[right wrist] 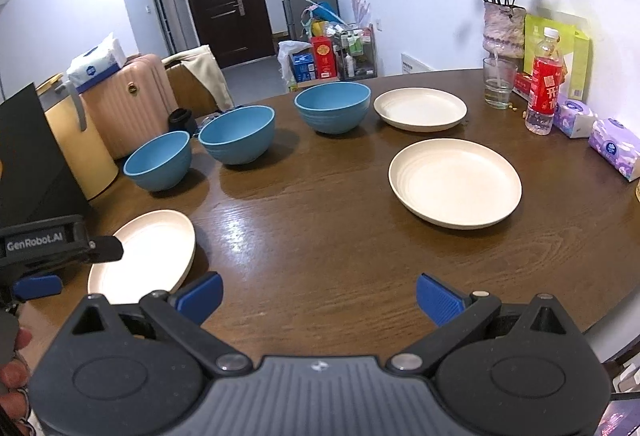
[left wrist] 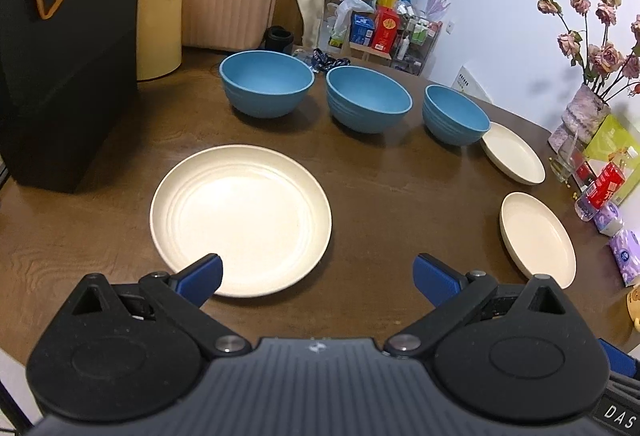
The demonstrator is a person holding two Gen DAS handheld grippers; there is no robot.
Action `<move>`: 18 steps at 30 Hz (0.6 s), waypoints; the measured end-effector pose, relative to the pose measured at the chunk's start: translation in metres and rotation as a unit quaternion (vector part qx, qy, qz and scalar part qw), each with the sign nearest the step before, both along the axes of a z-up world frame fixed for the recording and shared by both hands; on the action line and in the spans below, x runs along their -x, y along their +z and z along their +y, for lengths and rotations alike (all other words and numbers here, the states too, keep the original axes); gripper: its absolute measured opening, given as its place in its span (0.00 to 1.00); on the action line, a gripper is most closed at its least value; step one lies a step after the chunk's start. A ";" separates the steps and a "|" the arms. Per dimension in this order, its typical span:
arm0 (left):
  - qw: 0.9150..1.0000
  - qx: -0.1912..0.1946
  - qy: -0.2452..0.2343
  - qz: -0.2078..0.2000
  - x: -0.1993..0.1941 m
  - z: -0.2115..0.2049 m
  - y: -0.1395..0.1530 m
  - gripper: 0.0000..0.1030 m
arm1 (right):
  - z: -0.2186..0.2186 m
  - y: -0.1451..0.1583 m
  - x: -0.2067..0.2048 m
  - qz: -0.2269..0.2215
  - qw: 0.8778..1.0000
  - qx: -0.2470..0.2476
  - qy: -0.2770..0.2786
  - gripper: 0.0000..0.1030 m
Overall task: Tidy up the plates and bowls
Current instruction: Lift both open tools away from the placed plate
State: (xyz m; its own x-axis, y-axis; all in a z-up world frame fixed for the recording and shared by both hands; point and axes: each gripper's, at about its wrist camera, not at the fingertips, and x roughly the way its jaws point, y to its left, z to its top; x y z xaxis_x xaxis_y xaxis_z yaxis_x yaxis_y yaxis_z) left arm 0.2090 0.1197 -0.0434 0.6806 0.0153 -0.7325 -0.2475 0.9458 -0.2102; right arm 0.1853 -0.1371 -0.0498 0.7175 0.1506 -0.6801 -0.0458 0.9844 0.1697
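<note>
left gripper (left wrist: 318, 278): wide open, empty, over near rim of big plate (left wrist: 240, 218)
right gripper (right wrist: 319, 298): wide open, empty
grip tip: pinch plate rim, lift level

Glossy wood-grain table (right wrist: 320, 236), matt plates (right wrist: 456, 181)

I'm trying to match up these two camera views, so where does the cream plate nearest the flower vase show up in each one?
Left wrist view: the cream plate nearest the vase lies at the right edge, just right of the rightmost blue bowl.
Right wrist view: the same plate sits upper centre-right, just right of that same bowl.
Shared landmark: the vase of dried roses, at the far right in both.
</note>
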 end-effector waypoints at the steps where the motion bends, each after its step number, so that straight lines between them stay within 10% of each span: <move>1: 1.000 0.000 -0.003 0.000 -0.002 0.001 -0.001 1.00 | 0.001 -0.001 -0.002 0.001 1.000 0.000 -0.002 1.00; 18: 0.999 0.008 -0.050 -0.006 -0.025 0.011 -0.004 1.00 | 0.010 -0.008 -0.011 0.020 0.999 0.010 -0.043 1.00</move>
State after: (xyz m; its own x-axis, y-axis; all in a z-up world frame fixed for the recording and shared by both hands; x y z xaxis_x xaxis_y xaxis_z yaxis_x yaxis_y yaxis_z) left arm 0.2343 0.1305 -0.0474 0.6872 -0.0659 -0.7235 -0.1487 0.9620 -0.2289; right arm 0.1961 -0.1272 -0.0576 0.7001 0.0757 -0.7100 0.0456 0.9876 0.1503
